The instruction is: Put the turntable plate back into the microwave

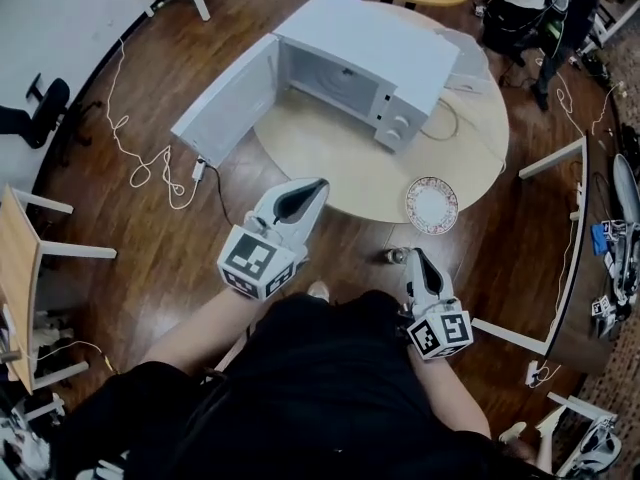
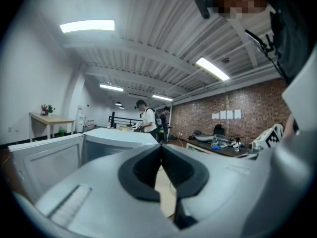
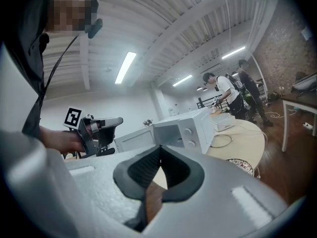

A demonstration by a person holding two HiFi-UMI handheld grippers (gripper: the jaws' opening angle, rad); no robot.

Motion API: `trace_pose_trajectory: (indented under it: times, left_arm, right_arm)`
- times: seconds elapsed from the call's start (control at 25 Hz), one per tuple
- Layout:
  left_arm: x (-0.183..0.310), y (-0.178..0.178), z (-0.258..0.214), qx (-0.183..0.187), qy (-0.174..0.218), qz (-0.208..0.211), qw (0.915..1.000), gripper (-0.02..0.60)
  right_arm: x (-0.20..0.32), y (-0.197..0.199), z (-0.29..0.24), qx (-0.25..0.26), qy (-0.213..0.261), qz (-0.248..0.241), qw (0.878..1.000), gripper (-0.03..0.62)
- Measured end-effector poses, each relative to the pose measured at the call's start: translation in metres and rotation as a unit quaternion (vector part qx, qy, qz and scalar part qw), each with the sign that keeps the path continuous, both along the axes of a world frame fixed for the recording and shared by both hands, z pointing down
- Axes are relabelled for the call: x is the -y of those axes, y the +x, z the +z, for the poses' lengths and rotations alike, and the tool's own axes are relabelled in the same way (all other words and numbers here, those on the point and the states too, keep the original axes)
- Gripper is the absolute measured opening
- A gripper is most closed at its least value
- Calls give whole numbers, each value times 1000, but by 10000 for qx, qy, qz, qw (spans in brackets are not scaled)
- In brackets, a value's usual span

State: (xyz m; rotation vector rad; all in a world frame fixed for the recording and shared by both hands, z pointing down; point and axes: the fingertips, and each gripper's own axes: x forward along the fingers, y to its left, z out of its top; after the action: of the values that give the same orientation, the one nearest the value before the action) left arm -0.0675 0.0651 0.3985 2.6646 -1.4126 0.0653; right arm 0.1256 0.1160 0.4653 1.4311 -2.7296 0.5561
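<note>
Plate (image 1: 432,205): round, pale, patterned rim

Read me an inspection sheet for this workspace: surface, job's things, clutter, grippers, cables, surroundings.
Surface: round pale table, bare in front of the microwave.
Job's things: microwave on the table, its door swung open and the cavity looking empty; patterned plate lying flat near the table's front edge.
Clutter: pale flat item behind the microwave; small object on the floor, too small to name.
Grippers: left gripper and right gripper both shut, empty, touching nothing.
Cables: cord looped on the table beside the microwave; white cable trailing on the floor.
Surroundings: wooden floor, desks, chairs, people standing beyond.
</note>
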Motion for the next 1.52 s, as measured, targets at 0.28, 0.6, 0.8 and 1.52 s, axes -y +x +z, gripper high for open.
trace_pose_trajectory:
  times: [0.28, 0.6, 0.8, 1.52]
  left_arm:
    - [6, 4, 4, -119, -58, 210, 9997, 6]
    - [5, -14, 22, -190, -204, 10, 9996, 6]
    - [8, -23, 36, -109, -337, -71, 9993, 6]
    - [107, -21, 27, 211, -463, -8, 9987, 6]
  right_arm:
    - [3, 8, 4, -43, -107, 391, 9992, 2]
    - [8, -2, 7, -211, -138, 218, 9994, 2]
    - [21, -15, 17, -205, -237, 57, 9995, 2]
    - [142, -14, 22, 51, -329, 195, 9993, 2]
